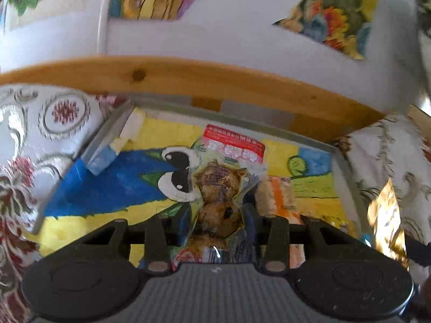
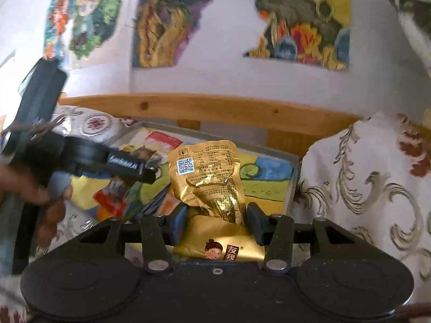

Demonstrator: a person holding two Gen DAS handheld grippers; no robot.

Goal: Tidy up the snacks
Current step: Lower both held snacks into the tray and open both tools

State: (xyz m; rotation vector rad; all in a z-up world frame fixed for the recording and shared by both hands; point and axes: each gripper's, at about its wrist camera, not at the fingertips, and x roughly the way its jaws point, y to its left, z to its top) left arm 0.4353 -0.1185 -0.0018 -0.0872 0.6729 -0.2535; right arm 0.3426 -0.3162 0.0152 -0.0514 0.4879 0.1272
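Gripping clear snack pack (image 1: 219,185), lengthwise forward: left tool (image 1: 219,222) | right tool (image 2: 216,222) clamps gold pouch (image 2: 207,172), upright

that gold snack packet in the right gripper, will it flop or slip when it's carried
The gold packet looks like crinkled foil standing above the right gripper, so it probably bends yet holds shape. Its glossy surface may slip. Likely light.

Wooden rail (image 1: 204,78): pale pine with knots, running across behind the far edge of the cloth.
Wall (image 1: 215,35): white, above the rail.
Paintings (image 2: 161,18): several bright, unframed, fixed to the wall.
Patterned cloth (image 2: 363,183): white with red flowers and grey-gold scrolls.
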